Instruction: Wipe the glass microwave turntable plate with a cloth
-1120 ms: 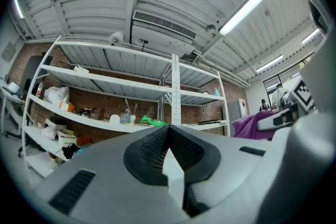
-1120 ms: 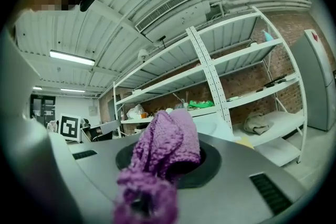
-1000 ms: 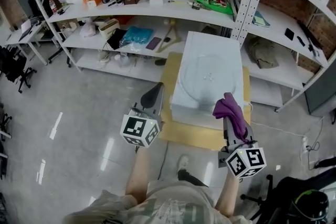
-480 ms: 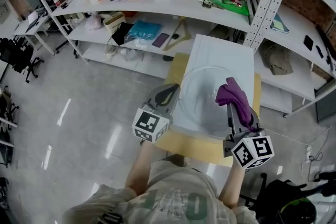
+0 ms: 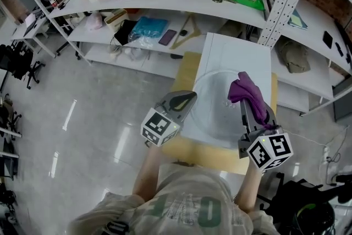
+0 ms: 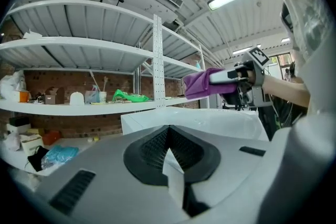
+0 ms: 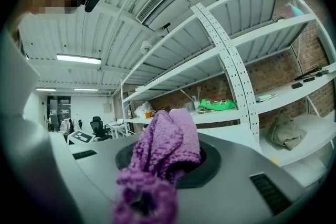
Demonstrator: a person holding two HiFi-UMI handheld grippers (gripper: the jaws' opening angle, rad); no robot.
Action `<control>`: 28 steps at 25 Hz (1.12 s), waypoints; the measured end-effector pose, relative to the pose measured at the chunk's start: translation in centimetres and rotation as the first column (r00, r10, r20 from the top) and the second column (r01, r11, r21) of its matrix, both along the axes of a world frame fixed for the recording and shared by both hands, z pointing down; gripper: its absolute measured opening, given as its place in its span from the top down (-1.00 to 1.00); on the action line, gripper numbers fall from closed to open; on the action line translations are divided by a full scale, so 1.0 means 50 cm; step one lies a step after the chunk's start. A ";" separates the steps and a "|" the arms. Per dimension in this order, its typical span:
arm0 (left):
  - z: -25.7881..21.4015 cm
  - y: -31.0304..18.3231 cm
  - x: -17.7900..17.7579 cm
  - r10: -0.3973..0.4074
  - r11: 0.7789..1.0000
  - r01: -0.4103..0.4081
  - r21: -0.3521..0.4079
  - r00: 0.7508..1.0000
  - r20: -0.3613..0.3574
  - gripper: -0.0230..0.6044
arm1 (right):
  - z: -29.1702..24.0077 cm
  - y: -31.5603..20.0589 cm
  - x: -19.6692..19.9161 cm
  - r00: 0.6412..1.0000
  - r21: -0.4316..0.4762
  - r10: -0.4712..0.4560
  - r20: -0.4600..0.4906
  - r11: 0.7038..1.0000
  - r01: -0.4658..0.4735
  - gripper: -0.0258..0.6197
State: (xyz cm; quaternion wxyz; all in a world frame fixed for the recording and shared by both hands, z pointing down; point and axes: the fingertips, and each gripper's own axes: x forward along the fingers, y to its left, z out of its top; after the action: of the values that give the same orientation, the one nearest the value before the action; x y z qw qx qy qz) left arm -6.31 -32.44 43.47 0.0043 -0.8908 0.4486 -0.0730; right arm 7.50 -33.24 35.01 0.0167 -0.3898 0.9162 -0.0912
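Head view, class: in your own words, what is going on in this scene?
A person works with two handheld grippers. The right gripper is shut on a purple cloth, held over the right side of the glass turntable plate, which lies on a white appliance. The left gripper is shut and empty, beside the plate's left edge. Whether the cloth touches the glass cannot be told.

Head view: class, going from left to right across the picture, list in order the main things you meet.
Black office chairs → left gripper → glass turntable plate → purple cloth
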 end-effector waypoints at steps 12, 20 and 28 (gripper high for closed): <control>0.032 0.003 0.016 0.062 0.997 -0.061 -0.042 0.998 0.018 0.92 | 0.000 -0.019 -0.087 0.986 -0.003 -0.117 -0.122 0.993 0.118 0.75; 0.024 -0.005 0.013 0.063 0.997 -0.065 -0.042 0.997 -0.045 0.92 | 0.093 -0.026 -0.182 0.871 -0.146 -0.303 -0.387 0.953 0.267 0.75; 0.021 -0.009 0.010 0.054 0.998 -0.056 -0.042 0.997 -0.053 0.92 | 0.147 -0.036 -0.240 0.787 -0.271 -0.429 -0.443 0.901 0.339 0.75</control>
State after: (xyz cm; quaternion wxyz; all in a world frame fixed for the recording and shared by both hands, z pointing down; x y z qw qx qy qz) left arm -5.79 -32.89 44.50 -0.0247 -0.9042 0.4223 -0.0597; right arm -4.49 -35.03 42.36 -0.2708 -0.2047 0.9379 -0.0711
